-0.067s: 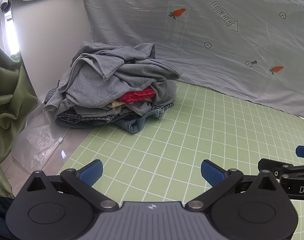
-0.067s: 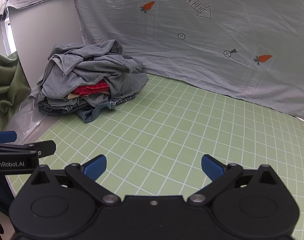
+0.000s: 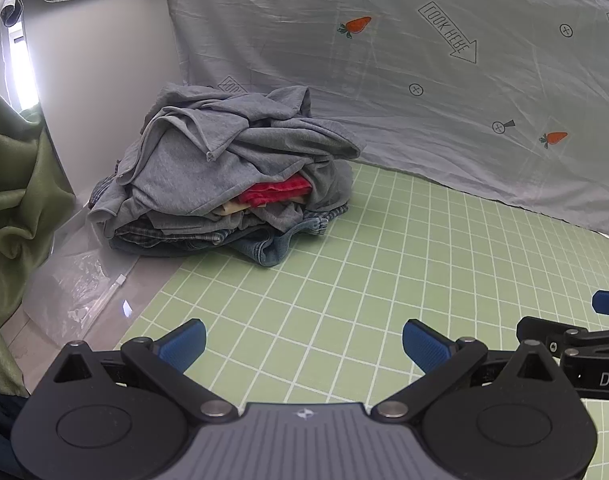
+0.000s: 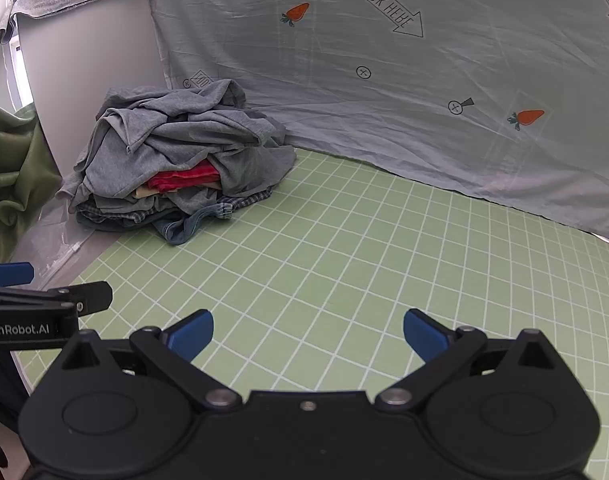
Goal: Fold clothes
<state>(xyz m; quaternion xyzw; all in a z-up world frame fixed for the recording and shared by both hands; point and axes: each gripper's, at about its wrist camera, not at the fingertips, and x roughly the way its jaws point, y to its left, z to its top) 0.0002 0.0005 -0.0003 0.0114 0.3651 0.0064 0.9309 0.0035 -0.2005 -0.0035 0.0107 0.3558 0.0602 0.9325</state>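
1. While both tools hovered over the green grid mat (image 3: 384, 264), the left gripper (image 3: 303, 340) and right gripper (image 4: 307, 330) were spread wide, holding nothing.
2. The clothes pile (image 3: 224, 176) sat at the mat's far-left corner, well apart from them.
3. Its grey top garment (image 3: 192, 160) looked soft, light and limp; a loose hem edge seemed the best hold.

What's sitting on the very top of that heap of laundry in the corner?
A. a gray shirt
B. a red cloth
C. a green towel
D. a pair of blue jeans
A: a crumpled gray shirt drapes over the top of the pile of clothes, while the red cloth only peeks out from the middle and the denim piece lies at the bottom.
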